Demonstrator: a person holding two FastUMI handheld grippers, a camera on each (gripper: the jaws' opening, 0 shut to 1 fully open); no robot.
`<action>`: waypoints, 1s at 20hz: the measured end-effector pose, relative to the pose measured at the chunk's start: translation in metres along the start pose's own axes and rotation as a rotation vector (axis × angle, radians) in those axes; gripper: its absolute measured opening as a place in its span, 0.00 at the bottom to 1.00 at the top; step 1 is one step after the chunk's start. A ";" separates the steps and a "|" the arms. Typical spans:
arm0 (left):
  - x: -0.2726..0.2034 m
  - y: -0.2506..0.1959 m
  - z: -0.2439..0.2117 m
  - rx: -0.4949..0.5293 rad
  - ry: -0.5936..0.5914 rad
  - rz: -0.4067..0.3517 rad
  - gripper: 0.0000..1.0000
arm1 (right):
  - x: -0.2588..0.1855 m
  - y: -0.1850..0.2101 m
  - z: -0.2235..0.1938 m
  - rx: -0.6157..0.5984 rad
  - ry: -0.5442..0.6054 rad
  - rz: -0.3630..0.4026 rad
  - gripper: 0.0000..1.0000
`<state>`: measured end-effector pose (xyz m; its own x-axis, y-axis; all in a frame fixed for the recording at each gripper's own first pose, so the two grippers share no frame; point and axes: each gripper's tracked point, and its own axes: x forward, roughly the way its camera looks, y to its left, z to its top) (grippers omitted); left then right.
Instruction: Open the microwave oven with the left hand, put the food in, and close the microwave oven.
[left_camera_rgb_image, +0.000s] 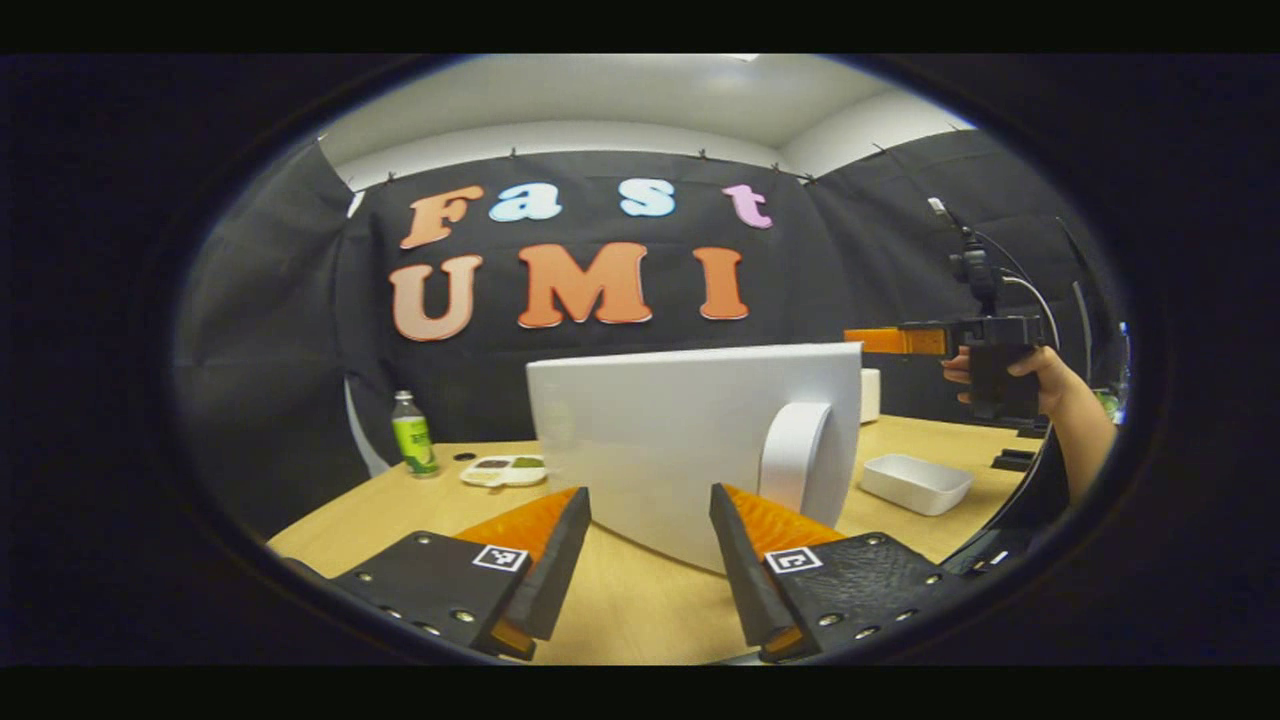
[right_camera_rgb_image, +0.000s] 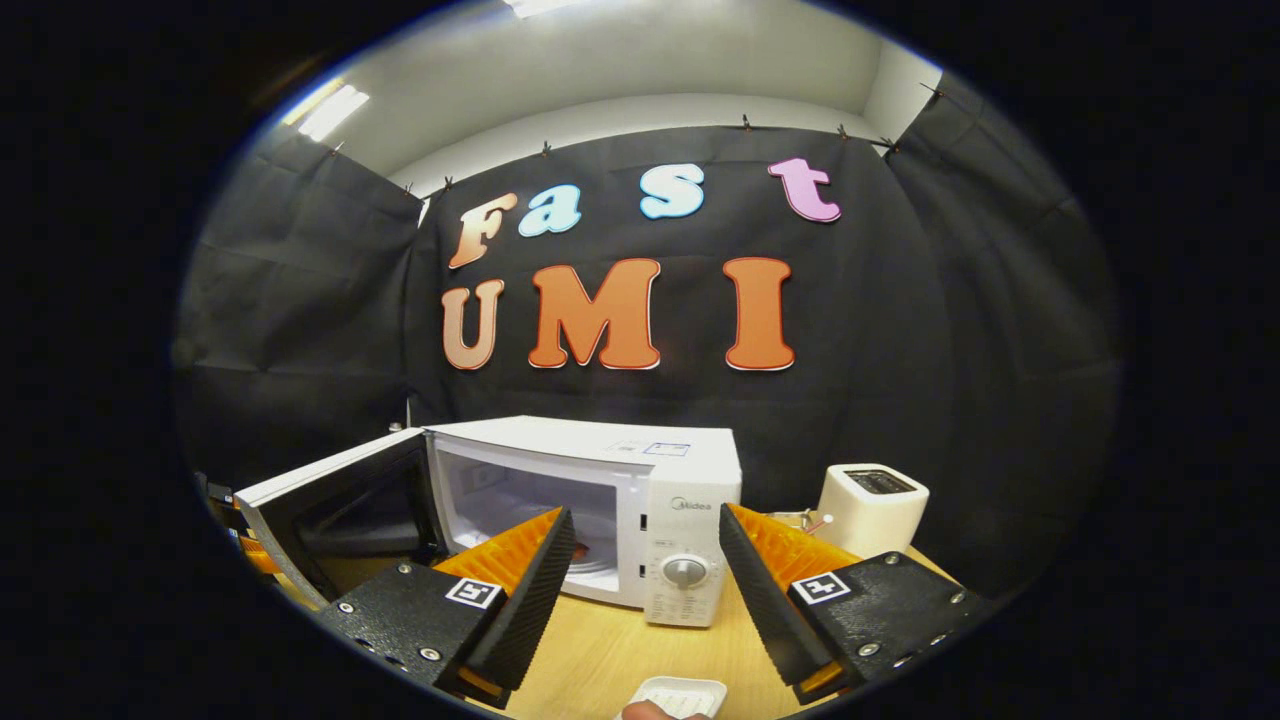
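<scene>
Microwave (right_camera_rgb_image: 640, 470): smooth white shell, semi-gloss, looks like painted metal; its open door (left_camera_rgb_image: 690, 440), right ahead of the left tongs (left_camera_rgb_image: 650, 560), is plain, smooth and matt on the outside. Table (left_camera_rgb_image: 640, 610) under both tongs: light wood-look top, smooth, slight sheen. Toaster (right_camera_rgb_image: 872, 508), beyond the right tongs (right_camera_rgb_image: 645, 580): smooth white plastic. Bottle (left_camera_rgb_image: 413, 434), far left of the left tongs: clear glossy plastic, shiny label. Booth wall: matt black cloth, creased.

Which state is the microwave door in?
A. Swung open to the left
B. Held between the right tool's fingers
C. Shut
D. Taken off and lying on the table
A: in the right gripper view the door stands swung out to the left of the microwave, leaving the cavity exposed.
</scene>
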<state>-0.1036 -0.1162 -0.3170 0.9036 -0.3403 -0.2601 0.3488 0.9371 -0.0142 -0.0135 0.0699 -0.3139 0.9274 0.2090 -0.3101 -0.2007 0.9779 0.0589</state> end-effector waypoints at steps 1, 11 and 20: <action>0.009 -0.011 0.000 0.008 0.001 -0.026 0.60 | -0.005 -0.007 -0.001 -0.004 -0.001 -0.013 0.90; 0.094 -0.079 0.001 -0.068 0.024 -0.171 0.09 | -0.036 -0.071 -0.010 0.014 0.014 -0.141 0.90; 0.157 -0.113 -0.011 -0.069 0.065 -0.182 0.06 | -0.054 -0.100 -0.017 0.016 0.018 -0.206 0.90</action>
<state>-0.0043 -0.2749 -0.3665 0.8084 -0.5009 -0.3093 0.4852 0.8644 -0.1318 -0.0486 -0.0396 -0.3193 0.9426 0.0042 -0.3339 -0.0018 1.0000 0.0074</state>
